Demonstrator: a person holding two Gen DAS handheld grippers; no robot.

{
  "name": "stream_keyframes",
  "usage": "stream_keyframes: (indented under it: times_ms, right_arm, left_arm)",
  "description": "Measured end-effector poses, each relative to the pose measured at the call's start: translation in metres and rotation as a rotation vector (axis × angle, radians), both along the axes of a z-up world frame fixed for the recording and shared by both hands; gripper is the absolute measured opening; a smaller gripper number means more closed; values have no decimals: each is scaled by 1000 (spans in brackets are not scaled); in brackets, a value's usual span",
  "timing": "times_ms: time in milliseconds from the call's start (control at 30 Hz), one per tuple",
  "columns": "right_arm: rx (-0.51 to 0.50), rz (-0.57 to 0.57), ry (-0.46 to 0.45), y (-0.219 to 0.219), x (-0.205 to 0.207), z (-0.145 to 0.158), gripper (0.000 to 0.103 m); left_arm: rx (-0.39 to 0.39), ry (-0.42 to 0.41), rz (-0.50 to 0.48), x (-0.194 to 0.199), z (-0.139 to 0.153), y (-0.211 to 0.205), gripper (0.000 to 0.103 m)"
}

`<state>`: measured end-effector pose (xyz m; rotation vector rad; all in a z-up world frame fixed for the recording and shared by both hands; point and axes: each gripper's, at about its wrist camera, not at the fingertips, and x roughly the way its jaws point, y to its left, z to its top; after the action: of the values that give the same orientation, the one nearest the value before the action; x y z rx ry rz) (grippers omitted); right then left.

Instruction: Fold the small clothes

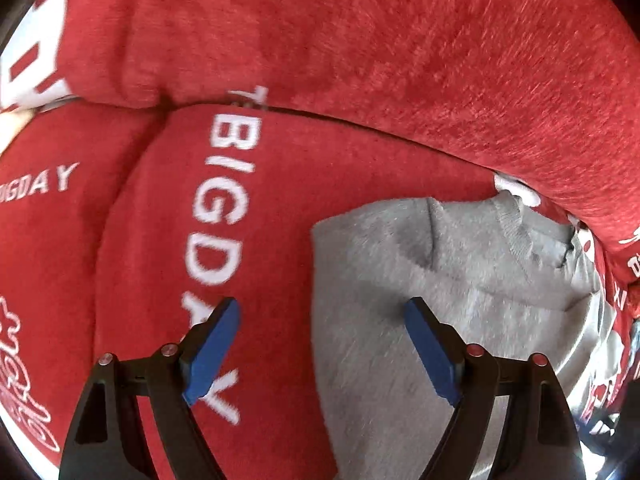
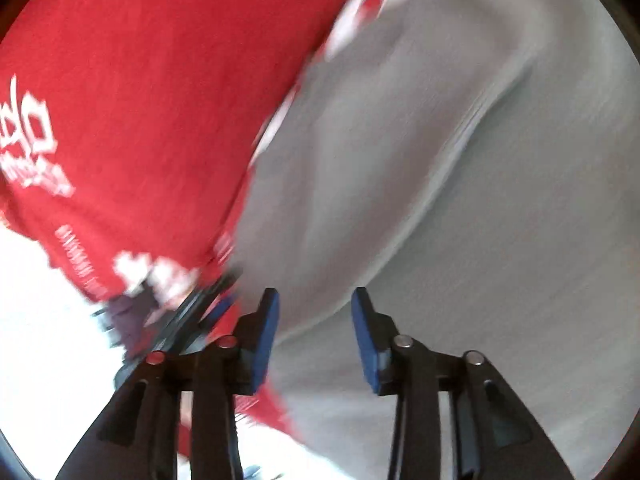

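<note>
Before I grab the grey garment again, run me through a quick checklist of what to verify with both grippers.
1. Left gripper open: ok, nothing between the pads.
2. Left gripper straddles the grey garment edge: ok, over its left edge.
3. Right gripper open: ok, the gap shows, nothing pinched.
4. Right gripper over the garment: ok, grey cloth ahead.
5. Garment lies flat: not ok, creases near the collar.
6. Red blanket clear of the pads: cannot tell.
</note>
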<state>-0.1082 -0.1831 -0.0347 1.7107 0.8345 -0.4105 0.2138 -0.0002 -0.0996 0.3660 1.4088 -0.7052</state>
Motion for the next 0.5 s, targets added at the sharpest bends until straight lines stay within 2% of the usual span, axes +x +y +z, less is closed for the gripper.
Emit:
stream_keyframes:
  times_ms: [67,167,233,267,300,367,433,500]
  right_arm:
    - [80,28,-54,26,30,-13,46]
    - [141,60,-98,61,81,-38,46]
    - [150,51,-115,71,101,-48,44]
    - [150,42,-115,74,108,-52,23]
    - [158,31,-126,75,116,-56,7]
    - [154,15,-179,72,124,-52,6]
    - [118,45,-211,72,138,-47,6]
    - [113,79,-183,78,147,-55,6]
  left_arm:
    - [-4,18,-15,-1,-1,-4,62]
    - [-38,30,-44,-1,1,-6,28]
    - [-52,19,-53,0,3,-5,16]
    - [-63,17,-56,2,5,-5,11]
    - [-76,3,-51,4,10,-2,11]
    - [-92,-28,-45,12,14,2,11]
    - [-92,-52,-31,21,15,7,11]
    - [-62,-58,-8,29,6,14,1]
